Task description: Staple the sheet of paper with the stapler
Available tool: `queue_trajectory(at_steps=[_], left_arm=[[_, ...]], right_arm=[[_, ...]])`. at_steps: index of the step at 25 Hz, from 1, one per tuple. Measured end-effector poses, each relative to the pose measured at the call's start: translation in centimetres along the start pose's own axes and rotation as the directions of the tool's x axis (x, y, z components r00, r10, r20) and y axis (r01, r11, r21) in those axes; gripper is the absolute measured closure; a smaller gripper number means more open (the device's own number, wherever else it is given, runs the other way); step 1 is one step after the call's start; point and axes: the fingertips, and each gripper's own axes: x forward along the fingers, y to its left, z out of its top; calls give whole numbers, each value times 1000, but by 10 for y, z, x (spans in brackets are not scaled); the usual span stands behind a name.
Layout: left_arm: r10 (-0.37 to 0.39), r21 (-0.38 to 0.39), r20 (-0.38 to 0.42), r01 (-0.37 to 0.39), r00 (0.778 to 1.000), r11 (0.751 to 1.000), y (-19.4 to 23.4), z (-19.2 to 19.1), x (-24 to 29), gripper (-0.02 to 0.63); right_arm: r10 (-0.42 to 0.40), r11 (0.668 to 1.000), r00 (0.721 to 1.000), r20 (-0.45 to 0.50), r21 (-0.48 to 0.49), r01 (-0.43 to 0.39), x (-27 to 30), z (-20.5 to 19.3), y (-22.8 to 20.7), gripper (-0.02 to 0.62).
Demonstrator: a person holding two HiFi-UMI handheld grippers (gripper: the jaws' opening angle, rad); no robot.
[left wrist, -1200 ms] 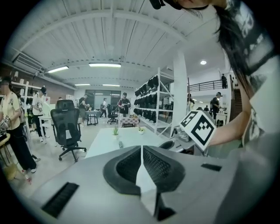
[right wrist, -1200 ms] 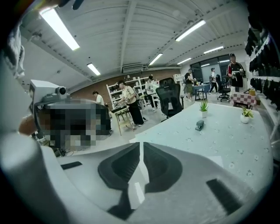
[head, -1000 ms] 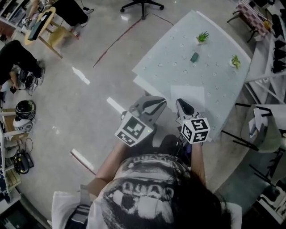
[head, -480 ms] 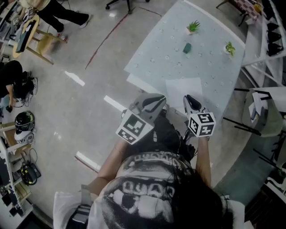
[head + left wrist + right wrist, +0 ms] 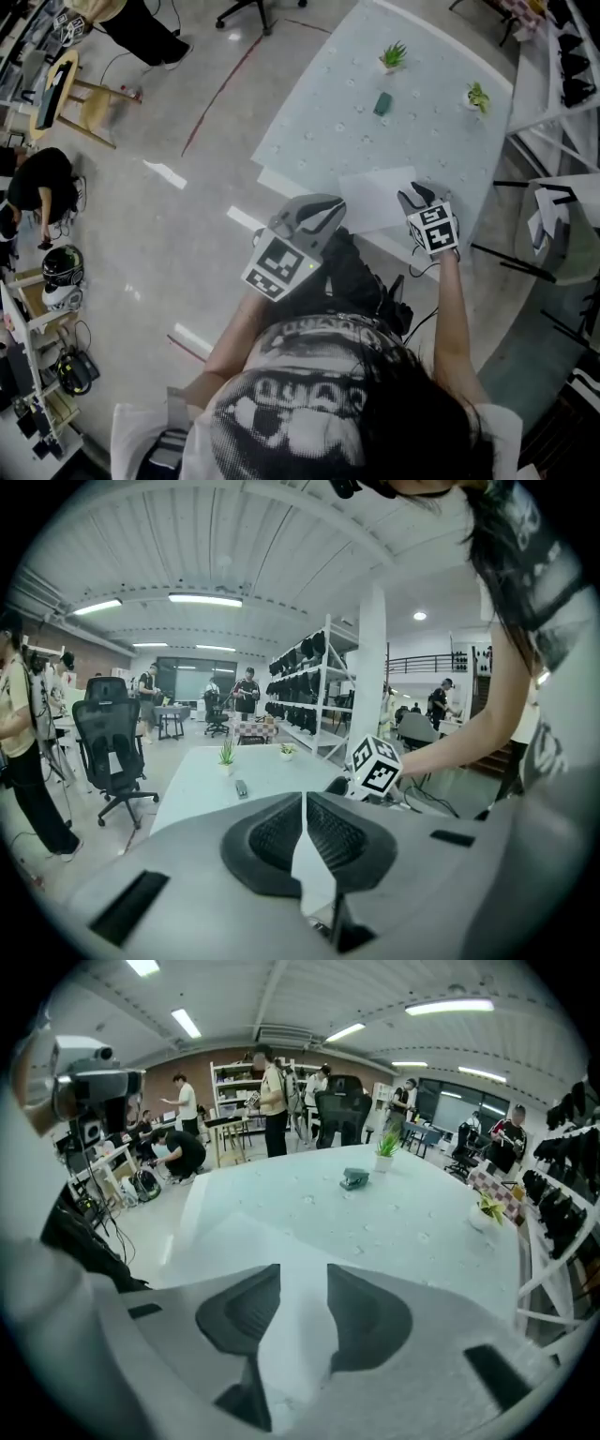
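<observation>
One sheet lies crosswise, long axis left to right.

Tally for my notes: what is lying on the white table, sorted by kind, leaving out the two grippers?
Sheet of paper: 1
Stapler: 1
Potted plants: 2
Total: 4

potted plant, second plant, helmet
</observation>
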Motion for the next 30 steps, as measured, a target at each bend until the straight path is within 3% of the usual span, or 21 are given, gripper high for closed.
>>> queue_trajectory(at_steps=[10,21,22,23,24,30], left_arm=[[10,25,-37,-9,999,1000,11,22,50,592],[63,-11,-83,-64,995,998,29,19,88,592],[62,-13,-91,-63,994,998,29,17,90,592],[60,-13,-95,-61,994,998,29,17,93,592],[57,-13,-97,-59,994,998,30,18,95,592],[31,6,-101,-31,994,1000,38,27,104,592]], right_arm=[[141,990,982,-124,2,-142,46,-19,-31,400],[146,989,985,-95,2,-146,47,-15,-32,408],[147,989,985,-92,8,-147,47,-15,-31,421],[147,989,985,-88,18,-146,47,-15,-29,503],[144,989,986,-83,33,-142,47,-16,-28,527],[110,976,993,-38,194,-101,46,-12,-31,560]])
